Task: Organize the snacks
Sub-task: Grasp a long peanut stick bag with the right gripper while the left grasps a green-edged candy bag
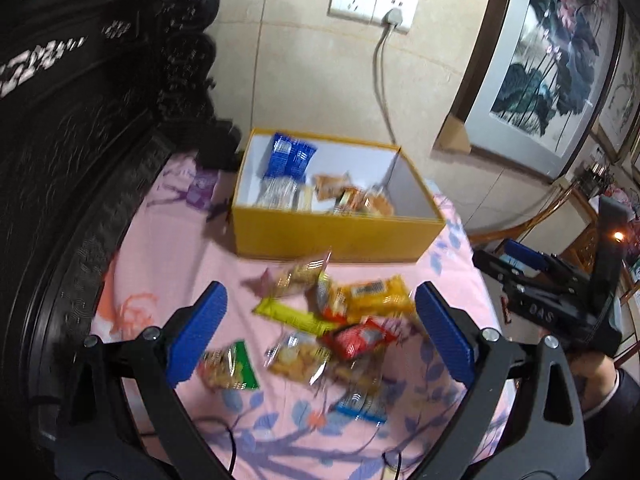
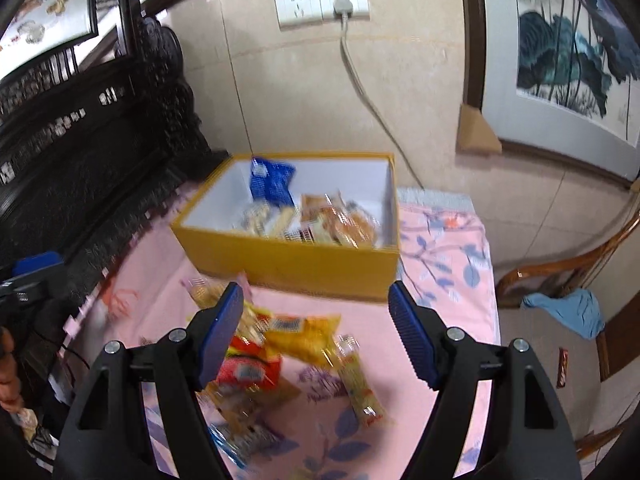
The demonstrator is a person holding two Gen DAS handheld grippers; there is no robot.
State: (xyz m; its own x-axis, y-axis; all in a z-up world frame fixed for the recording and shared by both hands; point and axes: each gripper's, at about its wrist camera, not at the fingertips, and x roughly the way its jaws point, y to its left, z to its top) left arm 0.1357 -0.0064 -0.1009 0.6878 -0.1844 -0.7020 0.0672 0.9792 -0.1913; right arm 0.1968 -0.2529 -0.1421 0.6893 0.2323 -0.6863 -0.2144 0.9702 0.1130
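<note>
Yellow box holds snacks — both the left claw and right claw gape wide, empty, above loose packets.

A pink flowered cloth covers the surface. At its far edge sits an open yellow box (snacks inside). Nearer the middle lies a loose heap of packets: yellow, red, green-cornered, and a blue one toward the near edge.
</note>
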